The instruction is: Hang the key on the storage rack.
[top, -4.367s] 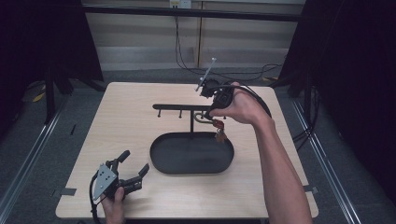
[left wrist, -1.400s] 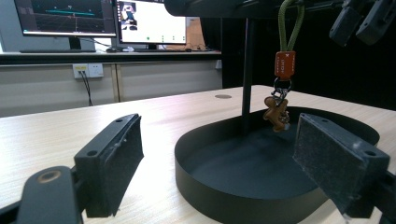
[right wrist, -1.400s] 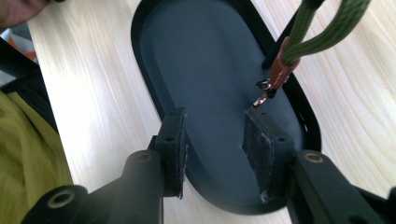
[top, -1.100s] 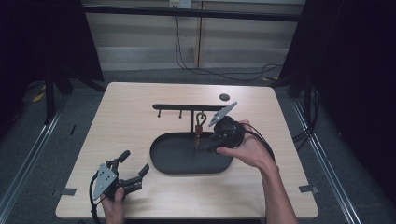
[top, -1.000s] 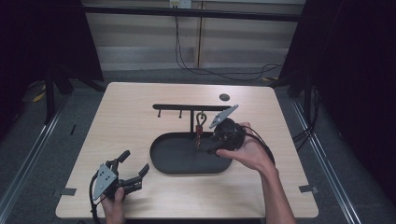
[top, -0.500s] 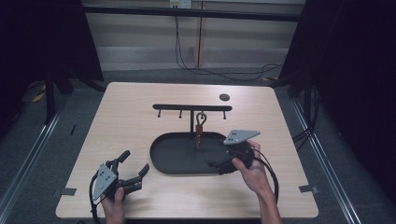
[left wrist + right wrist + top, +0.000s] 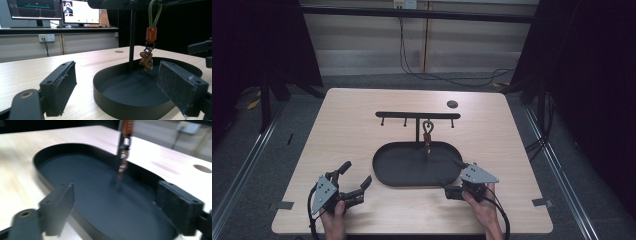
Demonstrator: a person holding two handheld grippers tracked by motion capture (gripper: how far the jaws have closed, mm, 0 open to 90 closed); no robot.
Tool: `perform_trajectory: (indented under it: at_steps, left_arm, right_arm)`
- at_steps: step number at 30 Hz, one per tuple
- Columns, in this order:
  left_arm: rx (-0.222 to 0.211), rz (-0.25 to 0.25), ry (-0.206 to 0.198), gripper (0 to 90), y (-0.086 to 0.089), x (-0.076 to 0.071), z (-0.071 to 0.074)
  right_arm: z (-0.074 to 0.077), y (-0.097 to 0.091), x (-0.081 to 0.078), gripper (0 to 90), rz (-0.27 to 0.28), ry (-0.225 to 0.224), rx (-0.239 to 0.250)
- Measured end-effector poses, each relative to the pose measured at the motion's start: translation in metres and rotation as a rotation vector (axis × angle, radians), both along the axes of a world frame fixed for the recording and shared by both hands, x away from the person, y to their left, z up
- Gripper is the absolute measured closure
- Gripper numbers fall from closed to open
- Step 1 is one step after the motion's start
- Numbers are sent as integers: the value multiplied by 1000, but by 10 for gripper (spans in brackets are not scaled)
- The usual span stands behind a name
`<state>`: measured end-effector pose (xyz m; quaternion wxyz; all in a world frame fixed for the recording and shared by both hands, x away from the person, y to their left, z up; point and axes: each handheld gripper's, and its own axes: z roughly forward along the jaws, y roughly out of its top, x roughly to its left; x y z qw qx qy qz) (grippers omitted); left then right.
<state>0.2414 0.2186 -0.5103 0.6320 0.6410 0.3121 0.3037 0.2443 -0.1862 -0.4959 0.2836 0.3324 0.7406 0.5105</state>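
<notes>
Worktop [image 7: 362, 125] evenly lit from overhead, dark surround – right gripper view motion-blurred, left gripper view sharp.

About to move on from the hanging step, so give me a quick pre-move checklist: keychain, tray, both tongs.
1. Keychain with orange tag and brown figure hangs from the black T-shaped rack: ok.
2. Keychain hangs free above the black oval tray: ok.
3. Right tongs open, holding nothing: ok.
4. Left tongs open, holding nothing: ok.
5. How securely the loop sits on its peg: cannot tell.
</notes>
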Motion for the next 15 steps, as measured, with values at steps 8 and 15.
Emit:
perform_trajectory:
  at_steps: [8, 15]
  left_arm:
    - [1, 0, 1, 155, 0, 0, 0]
    - [4, 1, 1, 155, 0, 0, 0]
  right_arm:
    - [-12, -10, -12, 141, -46, -109, 173]
    - [-16, -20, -19, 148, -87, -190, 269]
